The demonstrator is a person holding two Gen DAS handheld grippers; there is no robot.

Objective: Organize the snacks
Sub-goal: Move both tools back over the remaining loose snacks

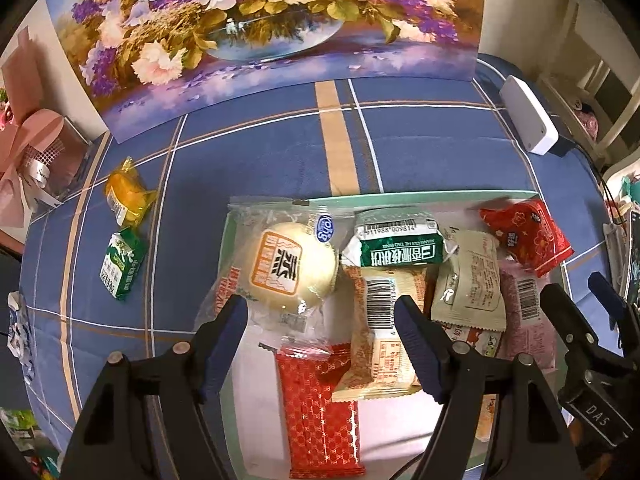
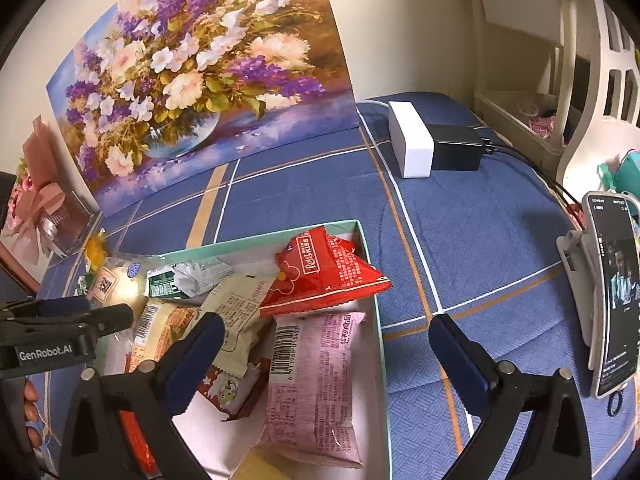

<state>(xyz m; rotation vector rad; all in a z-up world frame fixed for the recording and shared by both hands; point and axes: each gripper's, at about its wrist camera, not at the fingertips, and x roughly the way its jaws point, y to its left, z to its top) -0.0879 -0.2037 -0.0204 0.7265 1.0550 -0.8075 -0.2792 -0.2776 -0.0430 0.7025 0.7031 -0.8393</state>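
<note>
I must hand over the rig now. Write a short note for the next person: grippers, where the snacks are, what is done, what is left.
Left gripper: open, nothing held, above the box's left half.
Right gripper: open wide, nothing held, over the box's right wall.
Teal-rimmed box: holds the round bun pack, green-white pack, red patterned pack, cream pack, pink pack, red triangular pack and others.
Done: most snacks are in the box.
Left: yellow snack and green snack lie on the blue cloth, left of the box.
</note>
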